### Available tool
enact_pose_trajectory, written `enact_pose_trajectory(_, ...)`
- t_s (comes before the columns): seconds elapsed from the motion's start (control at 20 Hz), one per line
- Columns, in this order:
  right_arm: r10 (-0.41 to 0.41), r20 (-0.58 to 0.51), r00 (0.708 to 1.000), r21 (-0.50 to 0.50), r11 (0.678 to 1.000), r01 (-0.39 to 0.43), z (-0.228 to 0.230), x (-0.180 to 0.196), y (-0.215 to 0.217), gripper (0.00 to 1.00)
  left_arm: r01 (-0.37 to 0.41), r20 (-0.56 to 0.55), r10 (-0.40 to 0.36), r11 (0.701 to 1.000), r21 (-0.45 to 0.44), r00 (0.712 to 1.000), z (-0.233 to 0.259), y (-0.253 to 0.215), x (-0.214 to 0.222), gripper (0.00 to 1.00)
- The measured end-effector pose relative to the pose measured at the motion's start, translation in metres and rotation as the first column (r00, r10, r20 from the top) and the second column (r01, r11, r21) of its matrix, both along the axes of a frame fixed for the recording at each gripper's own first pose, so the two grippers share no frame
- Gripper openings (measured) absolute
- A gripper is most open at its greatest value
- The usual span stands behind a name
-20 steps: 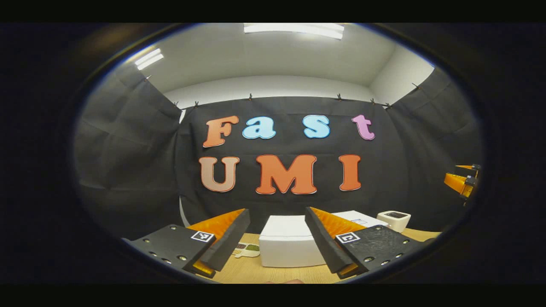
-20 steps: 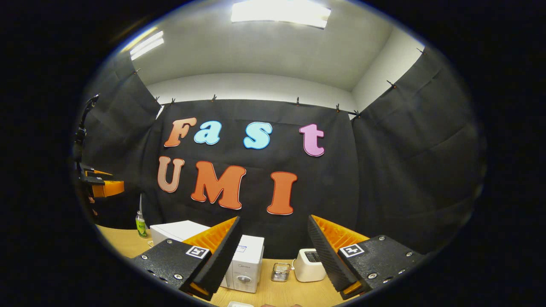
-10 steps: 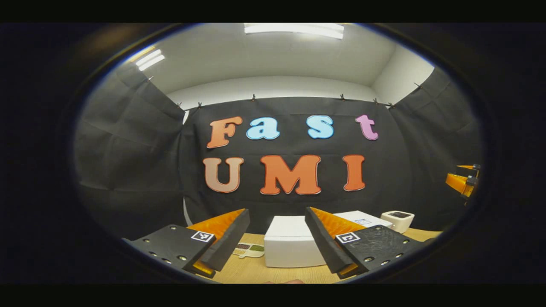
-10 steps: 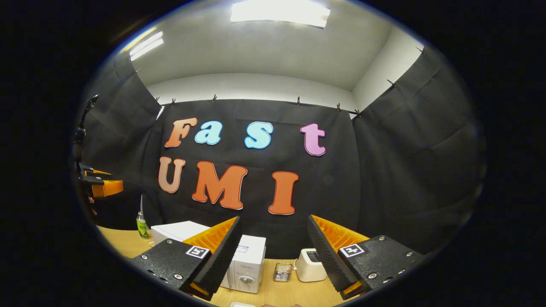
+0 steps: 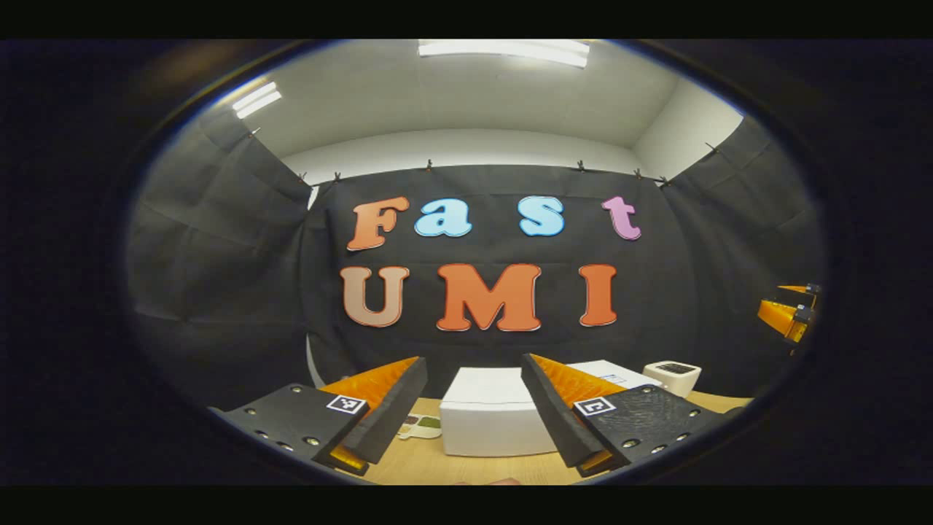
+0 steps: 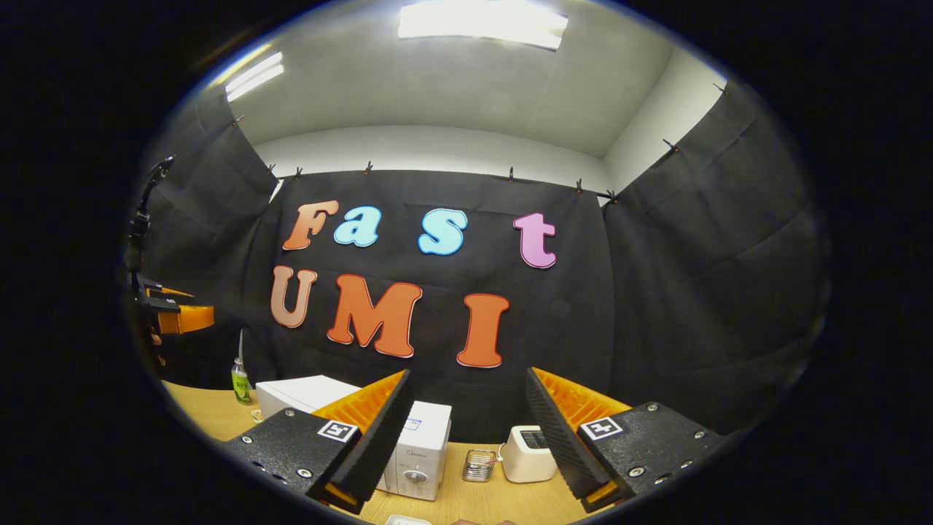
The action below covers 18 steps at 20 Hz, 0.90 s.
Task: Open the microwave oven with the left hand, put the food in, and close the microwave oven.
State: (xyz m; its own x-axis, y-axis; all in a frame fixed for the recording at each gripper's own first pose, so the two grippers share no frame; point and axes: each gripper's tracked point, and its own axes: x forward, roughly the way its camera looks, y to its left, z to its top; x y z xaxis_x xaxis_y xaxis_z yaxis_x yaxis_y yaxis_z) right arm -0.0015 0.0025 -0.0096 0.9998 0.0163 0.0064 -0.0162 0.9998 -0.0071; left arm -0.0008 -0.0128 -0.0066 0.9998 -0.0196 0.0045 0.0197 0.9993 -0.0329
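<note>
Left gripper view has the left gripper (image 5: 474, 412) held above the pale wooden table (image 5: 437, 467), its fingers spread apart and empty, looking at a plain white box (image 5: 490, 415). Right gripper view shows the right gripper (image 6: 466, 430), fingers likewise apart with nothing between them, and the white microwave oven (image 6: 419, 456) with a round dial, partly hidden behind its left finger; its door looks shut. By my reading no step has begun: the left gripper must first reach the microwave's door and pull it open. Right of the microwave stands a small wire basket (image 6: 479, 465), contents too small to tell, then a white toaster (image 6: 531, 452). I cannot pick out the food with confidence.
</note>
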Motion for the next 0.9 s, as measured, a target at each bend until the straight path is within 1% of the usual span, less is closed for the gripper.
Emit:
enact_pose_trajectory(0.05,-0.001,-0.001,1.000,0.000,1.000,0.001,-0.003,0.000,-0.003,0.95,0.023,-0.005,-0.023,1.000,-0.018,1.000,-0.004,-0.009,0.001,0.87)
enact_pose_trajectory(0.1,-0.004,-0.004,1.000,-0.001,1.000,0.004,-0.009,-0.002,-0.006,0.95,0.040,-0.004,-0.040,0.999,-0.035,0.999,-0.008,-0.016,0.000,0.90)
enact_pose_trajectory(0.15,-0.011,-0.013,1.000,-0.001,1.000,0.011,-0.017,-0.002,-0.011,0.95,0.052,-0.005,-0.053,0.997,-0.048,0.999,-0.012,-0.023,0.001,0.87)
enact_pose_trajectory(0.25,-0.018,-0.046,0.999,0.005,1.000,0.018,-0.036,-0.004,-0.017,0.95,0.080,-0.013,-0.081,0.995,-0.064,0.997,-0.025,-0.041,0.003,0.87)
enact_pose_trajectory(0.3,-0.015,-0.063,0.998,0.015,1.000,0.016,-0.045,-0.007,-0.020,0.95,0.089,-0.019,-0.091,0.994,-0.070,0.996,-0.032,-0.049,0.005,0.90)
enact_pose_trajectory(0.35,-0.008,-0.079,0.997,0.029,1.000,0.010,-0.055,-0.008,-0.021,0.95,0.105,-0.024,-0.107,0.991,-0.078,0.994,-0.039,-0.059,0.006,0.87)
enact_pose_trajectory(0.5,0.010,-0.124,0.992,0.060,0.998,-0.002,-0.084,-0.016,-0.026,0.95,0.178,-0.041,-0.184,0.978,-0.111,0.982,-0.061,-0.097,0.011,0.87)
enact_pose_trajectory(0.6,0.001,-0.143,0.990,0.051,0.999,0.007,-0.106,-0.021,-0.033,0.95,0.211,-0.062,-0.220,0.970,-0.125,0.974,-0.081,-0.119,0.015,0.87)
enact_pose_trajectory(0.8,-0.007,-0.218,0.976,0.048,0.999,0.018,-0.153,-0.029,-0.041,0.95,0.258,-0.121,-0.275,0.956,-0.140,0.954,-0.123,-0.162,0.024,0.88)
enact_pose_trajectory(0.9,0.005,-0.242,0.970,0.062,0.998,0.010,-0.171,-0.032,-0.043,0.96,0.259,-0.144,-0.277,0.957,-0.133,0.950,-0.140,-0.176,0.030,0.87)
